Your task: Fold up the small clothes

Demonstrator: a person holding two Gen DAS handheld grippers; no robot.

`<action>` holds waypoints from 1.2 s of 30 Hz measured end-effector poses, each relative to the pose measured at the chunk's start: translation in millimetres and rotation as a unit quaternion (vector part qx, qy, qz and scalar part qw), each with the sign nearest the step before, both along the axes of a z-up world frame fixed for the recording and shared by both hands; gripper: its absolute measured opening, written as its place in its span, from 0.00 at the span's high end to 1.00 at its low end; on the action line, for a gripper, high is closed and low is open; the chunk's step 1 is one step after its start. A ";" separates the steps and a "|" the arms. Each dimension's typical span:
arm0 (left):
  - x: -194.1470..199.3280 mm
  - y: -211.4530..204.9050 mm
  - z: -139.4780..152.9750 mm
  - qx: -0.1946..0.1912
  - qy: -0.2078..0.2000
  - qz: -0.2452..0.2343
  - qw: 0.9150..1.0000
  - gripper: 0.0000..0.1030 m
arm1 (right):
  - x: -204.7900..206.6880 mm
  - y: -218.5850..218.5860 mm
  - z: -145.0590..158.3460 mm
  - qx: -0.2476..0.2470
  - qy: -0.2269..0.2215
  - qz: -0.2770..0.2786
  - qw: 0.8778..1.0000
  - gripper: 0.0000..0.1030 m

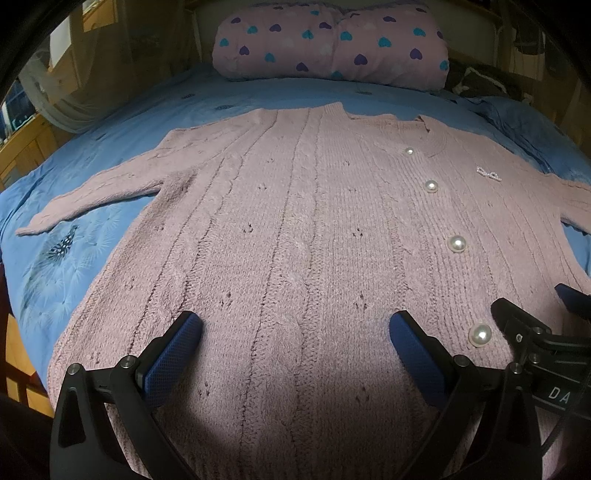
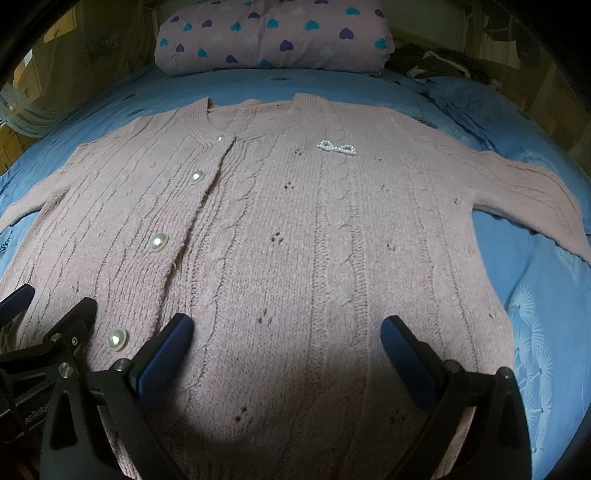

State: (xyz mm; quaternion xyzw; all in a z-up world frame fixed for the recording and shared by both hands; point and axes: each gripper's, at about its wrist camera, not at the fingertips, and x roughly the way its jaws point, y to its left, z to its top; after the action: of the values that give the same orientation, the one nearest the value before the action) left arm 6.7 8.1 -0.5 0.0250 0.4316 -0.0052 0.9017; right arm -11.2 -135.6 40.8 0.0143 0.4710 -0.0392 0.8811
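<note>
A pink cable-knit cardigan (image 1: pixel 295 206) (image 2: pixel 295 221) with pearl buttons (image 1: pixel 457 243) (image 2: pixel 159 242) lies flat and face up on a blue bed sheet (image 1: pixel 74 258) (image 2: pixel 546 295), both sleeves spread outward. A small pearl bow (image 2: pixel 337 147) sits on its chest. My left gripper (image 1: pixel 295 328) hovers open over the lower left half of the cardigan, nothing between its fingers. My right gripper (image 2: pixel 287 325) hovers open over the lower right half, also empty. Each gripper's edge shows in the other view: the right gripper (image 1: pixel 535 325) and the left gripper (image 2: pixel 51 317).
A pink pillow (image 1: pixel 332 44) (image 2: pixel 273 33) with blue and purple hearts lies at the head of the bed. Dark clothing (image 2: pixel 436 62) is bunched at the far right corner. Wooden furniture (image 1: pixel 22 147) stands beyond the bed's left edge.
</note>
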 end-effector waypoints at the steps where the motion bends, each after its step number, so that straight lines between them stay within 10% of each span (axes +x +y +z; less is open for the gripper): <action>1: 0.0 -0.1 -0.1 0.000 0.000 0.000 1.000 0.15 | 0.0 -0.1 0.1 0.000 0.000 0.000 1.000 0.00; 36: -0.8 -2.4 -0.8 0.000 -0.001 0.002 1.000 0.15 | -0.3 -0.7 0.7 0.000 -0.001 0.000 1.000 0.00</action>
State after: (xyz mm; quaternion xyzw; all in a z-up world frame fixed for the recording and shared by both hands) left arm 5.9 5.6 -1.2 0.0247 0.4309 -0.0035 0.9021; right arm -11.5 -136.4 41.5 0.0146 0.4705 -0.0390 0.8814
